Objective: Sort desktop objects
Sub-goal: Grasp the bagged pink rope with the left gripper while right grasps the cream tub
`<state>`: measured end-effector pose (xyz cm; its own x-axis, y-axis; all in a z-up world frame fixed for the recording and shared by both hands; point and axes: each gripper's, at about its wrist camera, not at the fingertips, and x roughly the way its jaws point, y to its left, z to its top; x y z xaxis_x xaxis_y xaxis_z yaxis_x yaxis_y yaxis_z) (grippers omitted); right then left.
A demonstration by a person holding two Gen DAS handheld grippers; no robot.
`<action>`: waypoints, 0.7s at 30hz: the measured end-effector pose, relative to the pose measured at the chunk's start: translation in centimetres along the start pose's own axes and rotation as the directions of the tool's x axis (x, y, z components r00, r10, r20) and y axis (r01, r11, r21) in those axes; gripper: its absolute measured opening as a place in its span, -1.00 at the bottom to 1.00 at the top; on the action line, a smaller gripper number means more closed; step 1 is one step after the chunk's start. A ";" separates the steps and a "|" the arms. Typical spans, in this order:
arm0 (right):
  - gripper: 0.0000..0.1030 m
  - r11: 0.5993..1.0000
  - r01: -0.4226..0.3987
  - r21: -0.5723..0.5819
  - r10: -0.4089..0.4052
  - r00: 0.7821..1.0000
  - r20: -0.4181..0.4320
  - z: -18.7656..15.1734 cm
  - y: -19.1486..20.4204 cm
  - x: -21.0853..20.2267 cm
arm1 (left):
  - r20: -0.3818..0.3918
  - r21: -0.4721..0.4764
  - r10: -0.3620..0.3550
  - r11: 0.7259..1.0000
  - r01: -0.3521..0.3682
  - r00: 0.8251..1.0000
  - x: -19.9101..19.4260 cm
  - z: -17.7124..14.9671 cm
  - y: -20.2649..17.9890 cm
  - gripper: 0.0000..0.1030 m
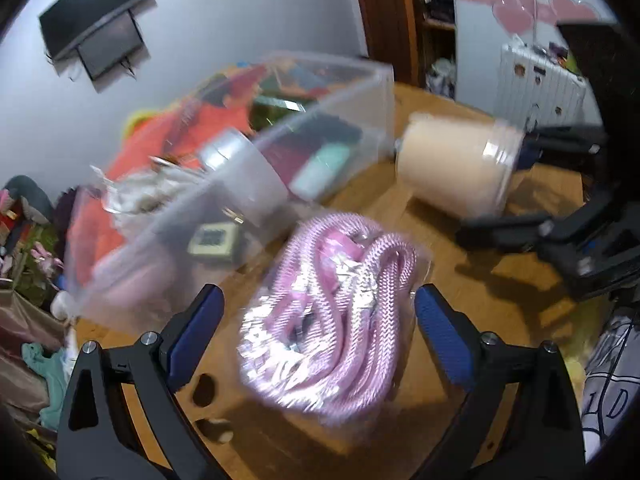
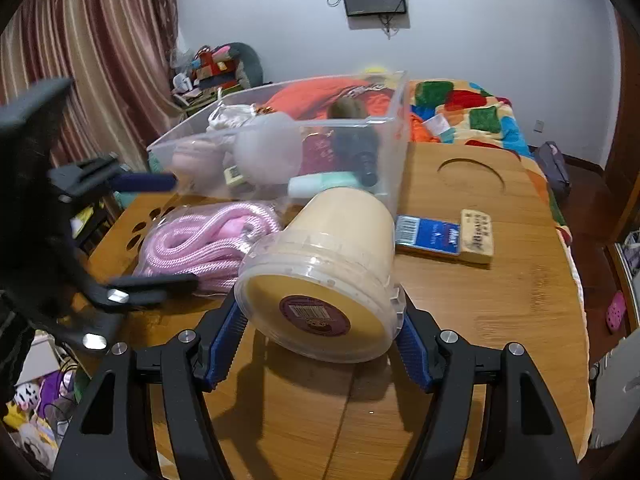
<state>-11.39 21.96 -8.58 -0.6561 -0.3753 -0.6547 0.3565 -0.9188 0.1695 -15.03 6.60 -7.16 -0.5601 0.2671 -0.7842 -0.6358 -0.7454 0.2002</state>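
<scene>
While its blue pads stand wide apart and touch nothing, the left gripper (image 1: 318,334) hovers over a bagged pink rope (image 1: 332,320) that lies on the wooden table (image 1: 492,308) between the two jaws, with a clear gap at either side. No earlier picture is given, so only that open stance can be told. From that gripper, the clear plastic bin (image 1: 280,136) sits at about eleven o'clock, its near wall just beside the bag, leaving little room on that flank; toward two o'clock bare tabletop runs out to the right gripper (image 2: 320,340). That one is clamped on a clear tub (image 2: 320,276) filled with beige paste, pads pressing the lidded rim at both sides, the tub tilted with its barcoded round lid toward the camera and lifted off the wood. Seen from the right wrist, the bin stands at twelve o'clock close behind the tub, the rope bag at ten o'clock, and a blue packet (image 2: 428,234) touching a wooden block (image 2: 476,236) at one o'clock. Open table spreads toward three o'clock up to its curved edge. The rope is braided, pale pink, coiled in a crinkled, glossy transparent bag.
</scene>
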 end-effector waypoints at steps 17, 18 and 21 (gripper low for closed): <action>0.26 1.000 0.002 0.013 -0.003 0.996 0.085 1.0 -0.5 -2.8 | 0.093 -0.169 0.062 0.985 -0.046 0.994 -0.9 -1.4 -2.1 0.04; 0.26 1.000 0.000 0.010 -0.001 0.996 0.089 1.1 -0.3 -3.0 | 0.093 -0.182 0.065 0.982 -0.047 0.994 -1.0 -1.5 -2.1 0.03; 0.26 1.000 -0.015 0.011 0.014 0.995 0.098 1.2 -0.1 -3.4 | 0.089 -0.232 0.083 0.971 -0.060 0.993 -1.7 -2.2 -2.1 -0.01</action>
<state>-10.00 23.19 -5.48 -0.7129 -0.3983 -0.5772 0.3588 -0.9143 0.1878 -11.53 6.40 -7.52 -0.6560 0.2575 -0.7095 -0.4600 -0.8816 0.1053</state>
